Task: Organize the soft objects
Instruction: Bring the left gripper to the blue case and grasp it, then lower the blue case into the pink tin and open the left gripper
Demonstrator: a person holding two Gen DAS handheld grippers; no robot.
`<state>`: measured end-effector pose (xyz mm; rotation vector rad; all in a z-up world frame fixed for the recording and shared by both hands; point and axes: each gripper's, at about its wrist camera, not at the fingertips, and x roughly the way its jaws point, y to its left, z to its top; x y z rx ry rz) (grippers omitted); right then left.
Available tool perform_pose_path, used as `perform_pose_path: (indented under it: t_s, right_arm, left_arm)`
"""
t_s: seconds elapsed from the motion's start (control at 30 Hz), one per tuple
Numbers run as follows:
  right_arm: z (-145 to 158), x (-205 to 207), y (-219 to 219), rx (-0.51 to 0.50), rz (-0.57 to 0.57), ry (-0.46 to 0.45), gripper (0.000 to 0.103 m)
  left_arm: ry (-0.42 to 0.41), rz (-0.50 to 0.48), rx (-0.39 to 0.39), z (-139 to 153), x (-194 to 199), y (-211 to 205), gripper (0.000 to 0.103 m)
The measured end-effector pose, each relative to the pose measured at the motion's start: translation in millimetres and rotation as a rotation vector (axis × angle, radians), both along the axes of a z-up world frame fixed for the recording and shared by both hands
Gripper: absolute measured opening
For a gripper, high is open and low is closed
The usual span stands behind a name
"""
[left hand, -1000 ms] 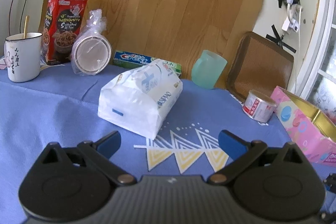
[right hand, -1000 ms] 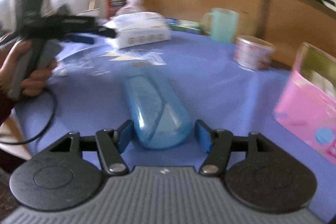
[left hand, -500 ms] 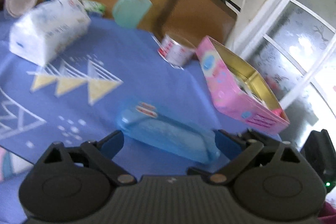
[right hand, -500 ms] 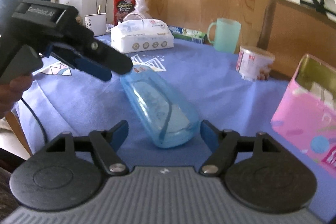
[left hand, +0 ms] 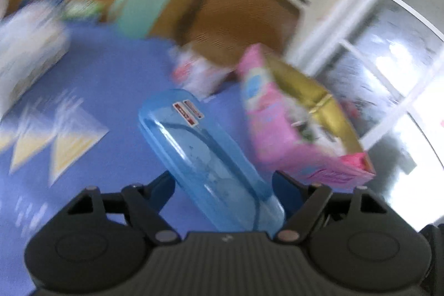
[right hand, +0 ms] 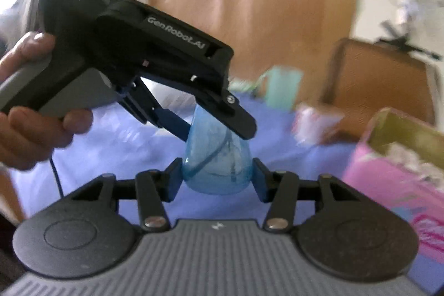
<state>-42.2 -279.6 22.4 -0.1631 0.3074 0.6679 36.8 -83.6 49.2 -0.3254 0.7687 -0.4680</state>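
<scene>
Both grippers are on one item: the translucent blue case (left hand: 206,157), a long rounded container with a small red-and-white label near its far end. It is tilted, with one end near my right gripper (right hand: 217,179) and the other under my left gripper (left hand: 223,189).

Right gripper: jaws have just been closing, and the blue pads now sit against both sides of the case's rounded end. I read this as a clamp on the case. The end appears to be off the blue tablecloth (right hand: 116,140), though the blur makes that uncertain.

Left gripper: jaws have just been closing too, with the case between them. In the right wrist view the upper finger lies across the top of the case and the lower finger comes in from the side. In its own view the pads are close at the case's flanks, but I cannot tell whether they press on it.

The person's hand (right hand: 33,101) holds the left gripper's handle.

Progress, as a judgement: early. The pink box (left hand: 294,129) with the gold lining stands open just beside the case and already has some crumpled contents. The white tissue pack (left hand: 27,54) is well apart on the cloth at far left. The green cup (left hand: 138,10) and a small can (left hand: 194,71) stand at the back.

Left to do: secure or open the case, then deal with the tissue pack.
</scene>
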Motion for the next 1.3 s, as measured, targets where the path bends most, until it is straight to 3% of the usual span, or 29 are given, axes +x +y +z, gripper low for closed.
perform_pose_path:
  t_s: [0.2, 0.43, 0.53, 0.6, 0.7, 0.8, 0.97, 1.07, 1.23, 1.3]
  right_arm:
    - [28, 2, -52, 0.061, -0.259, -0.159, 0.055]
    - [20, 35, -103, 0.065, -0.543, -0.157, 0.055]
    - [9, 68, -108, -0.010, -0.704, -0.147, 0.056]
    - [0, 86, -115, -0.044, -0.779, -0.100, 0.056]
    - [1, 77, -128, 0.064, -0.775, -0.057, 0.059]
    - [5, 61, -128, 0.092, -0.779, -0.079, 0.061]
    - [11, 44, -139, 0.203, -0.767, -0.039, 0.061]
    - [11, 31, -142, 0.270, -0.748, 0.006, 0.062]
    - [14, 10, -144, 0.410, -0.718, 0.121, 0.065]
    - [19, 7, -142, 0.453, -0.706, 0.158, 0.072]
  left_arm:
    - [-0.164, -0.181, 0.045, 47, 30, -87, 0.079]
    - [-0.214, -0.303, 0.112, 40, 68, -188, 0.079]
    - [-0.277, -0.269, 0.219, 30, 71, -212, 0.078]
    - [-0.274, -0.242, 0.243, 25, 74, -217, 0.078]
    - [-0.275, -0.237, 0.235, 22, 65, -205, 0.078]
    - [-0.312, -0.201, 0.309, 20, 47, -194, 0.080]
    - [-0.299, -0.153, 0.341, 24, 30, -178, 0.082]
    - [-0.302, -0.110, 0.376, 25, 16, -167, 0.093]
    - [-0.318, -0.040, 0.432, 28, -1, -148, 0.101]
    - [-0.314, -0.022, 0.427, 29, -8, -139, 0.103]
